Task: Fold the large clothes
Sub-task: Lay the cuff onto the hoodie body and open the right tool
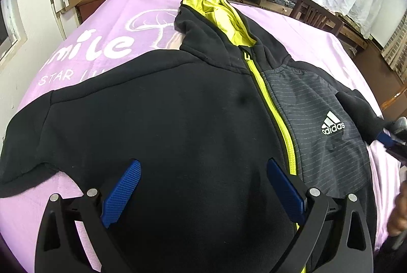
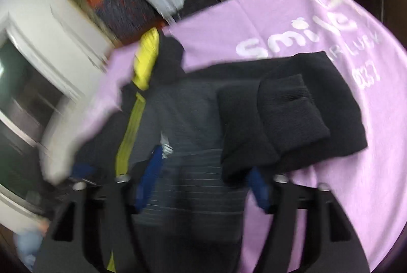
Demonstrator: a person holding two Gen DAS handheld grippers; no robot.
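The left tool (image 1: 203, 194) hovers with its blue pads spread wide over the black hoodie (image 1: 165, 125), gripping nothing. The right tool (image 2: 203, 181), blurred, also stands open above the grey striped panel (image 2: 193, 186), a folded sleeve (image 2: 287, 115) beside it. The hoodie lies zipped, front up, on a lilac sheet (image 1: 122, 18), its yellow-lined hood (image 1: 218, 16) farthest away.

Jacket (image 1: 178, 120) flat on blanket (image 1: 122, 26), hood (image 1: 216, 13) at far end, sleeve (image 2: 292, 110) folded onto chest.
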